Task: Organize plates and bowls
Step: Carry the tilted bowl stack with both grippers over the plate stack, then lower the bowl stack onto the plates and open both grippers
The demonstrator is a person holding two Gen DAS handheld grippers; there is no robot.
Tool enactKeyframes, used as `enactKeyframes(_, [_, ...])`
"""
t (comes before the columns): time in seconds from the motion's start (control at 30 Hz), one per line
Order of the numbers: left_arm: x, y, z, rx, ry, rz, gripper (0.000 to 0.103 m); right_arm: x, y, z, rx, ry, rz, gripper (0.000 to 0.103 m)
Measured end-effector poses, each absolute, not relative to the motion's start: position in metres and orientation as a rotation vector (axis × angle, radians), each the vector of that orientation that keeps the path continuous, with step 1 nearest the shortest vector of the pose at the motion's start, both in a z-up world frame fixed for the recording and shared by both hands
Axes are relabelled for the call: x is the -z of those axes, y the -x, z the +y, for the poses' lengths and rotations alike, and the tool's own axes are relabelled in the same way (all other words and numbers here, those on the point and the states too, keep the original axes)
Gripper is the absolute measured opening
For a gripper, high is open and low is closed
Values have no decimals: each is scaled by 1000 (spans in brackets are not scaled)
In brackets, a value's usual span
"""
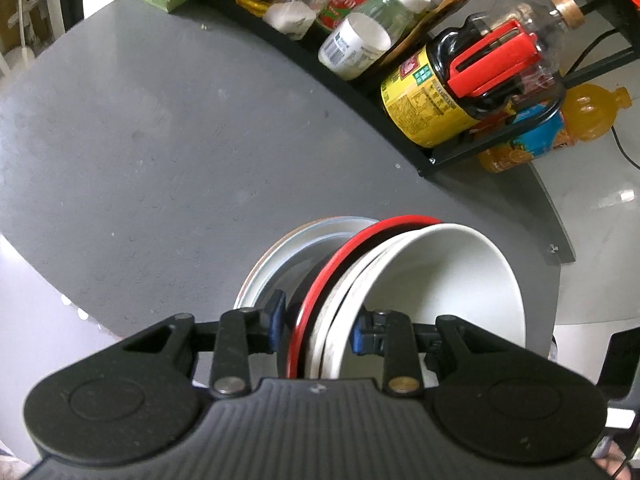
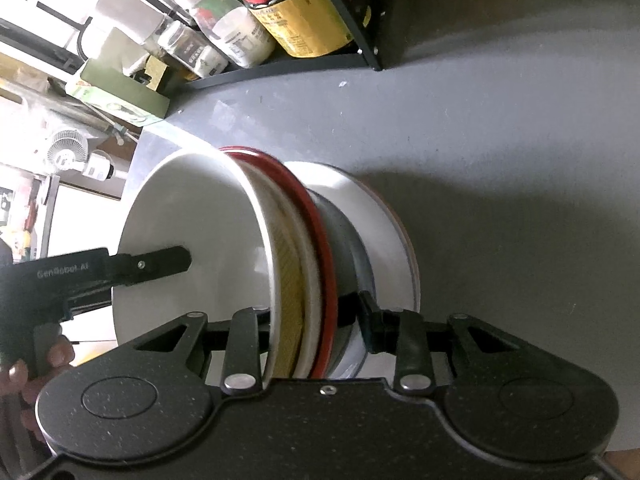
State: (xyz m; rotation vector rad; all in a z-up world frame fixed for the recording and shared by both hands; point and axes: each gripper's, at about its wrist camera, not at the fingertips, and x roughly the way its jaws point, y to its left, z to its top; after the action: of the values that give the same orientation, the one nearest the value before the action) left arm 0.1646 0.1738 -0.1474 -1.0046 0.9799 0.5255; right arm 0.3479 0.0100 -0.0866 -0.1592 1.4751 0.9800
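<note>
Two tools clamp one nested stack [image 1: 400, 280] — left tool [image 1: 316, 328], right tool [image 2: 316, 320].

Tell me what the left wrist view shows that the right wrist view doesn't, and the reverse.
Only the left wrist view shows the left gripper from behind, clamped across the stacked rims, and the whole orange juice bottle lying beside the rack.

Only the right wrist view shows the right gripper gripping the stack, a hand, and a small white fan.

Both show the nested stack of bowls with its red-rimmed bowl, the grey table and the black rack.
</note>
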Motion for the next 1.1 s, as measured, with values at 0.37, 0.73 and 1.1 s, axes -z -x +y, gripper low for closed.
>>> enactKeyframes(0.37, [120, -187, 166, -499, 865, 1023, 67, 49, -370, -6, -1110, 76, 1422, 53])
enactKeyframes(0.73, [92, -173, 152, -526, 796, 939, 79, 21, -357, -30, -1084, 66, 1270, 80])
enactKeyframes(1.1, [62, -145, 125, -342, 606, 934, 86, -11, -300, -89, -816, -180, 1116, 90])
